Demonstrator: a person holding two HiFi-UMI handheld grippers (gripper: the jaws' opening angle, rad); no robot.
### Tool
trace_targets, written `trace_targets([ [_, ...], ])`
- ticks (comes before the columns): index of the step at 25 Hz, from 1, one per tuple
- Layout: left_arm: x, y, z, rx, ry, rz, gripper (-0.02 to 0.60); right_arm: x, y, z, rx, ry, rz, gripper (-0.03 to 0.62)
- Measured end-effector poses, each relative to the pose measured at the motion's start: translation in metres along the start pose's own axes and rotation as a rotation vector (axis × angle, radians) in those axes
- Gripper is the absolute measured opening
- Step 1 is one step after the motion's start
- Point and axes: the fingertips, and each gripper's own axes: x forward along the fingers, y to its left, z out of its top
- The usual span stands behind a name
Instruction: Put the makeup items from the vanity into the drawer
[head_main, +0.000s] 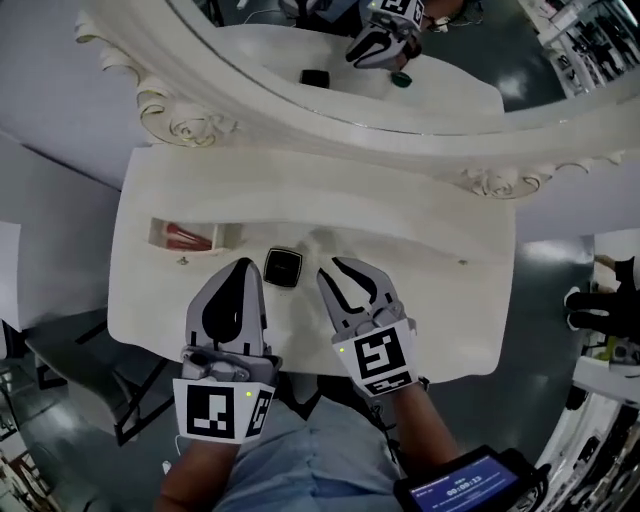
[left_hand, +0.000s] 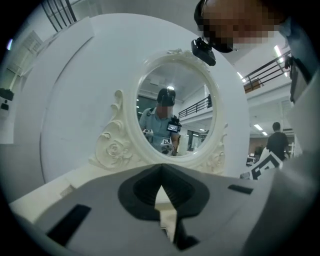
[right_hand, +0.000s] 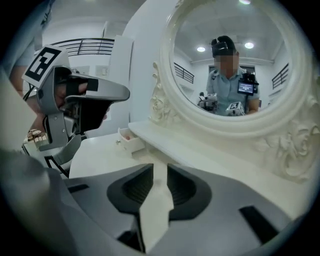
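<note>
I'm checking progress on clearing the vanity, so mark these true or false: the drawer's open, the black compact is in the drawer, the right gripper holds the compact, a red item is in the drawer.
The drawer is open: true.
The black compact is in the drawer: false, it lies on the vanity top, outside the drawer.
The right gripper holds the compact: false, its jaws stand apart with nothing between them.
A red item lies in the drawer: true.
</note>
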Motion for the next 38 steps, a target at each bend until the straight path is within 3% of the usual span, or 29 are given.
trace_targets([
  [9,0.025,-0.103,-0.025,0.028,0.072,-0.176,0.0,-0.067,-0.048,-0.074,0.141,0.055,-0.11,0.091],
  [15,0.034,-0.145,-0.046,0.041,0.118,-0.243,0.0,-0.086,-0.049,-0.119,0.214,0.093,-0.105,0.103],
  [27,0.038,-0.162,-0.068,0.053,0.18,-0.262,0.0,-0.081,-0.032,-0.159,0.295,0.161,-0.038,0.11],
  [30,0.038,-0.16,-0.072,0.049,0.184,-0.258,0.0,-0.078,-0.027,-0.166,0.274,0.191,-0.025,0.107],
  [38,0.035,-0.154,-0.071,0.037,0.174,-0.244,0.0,-0.077,-0.03,-0.169,0.288,0.196,-0.046,0.023],
])
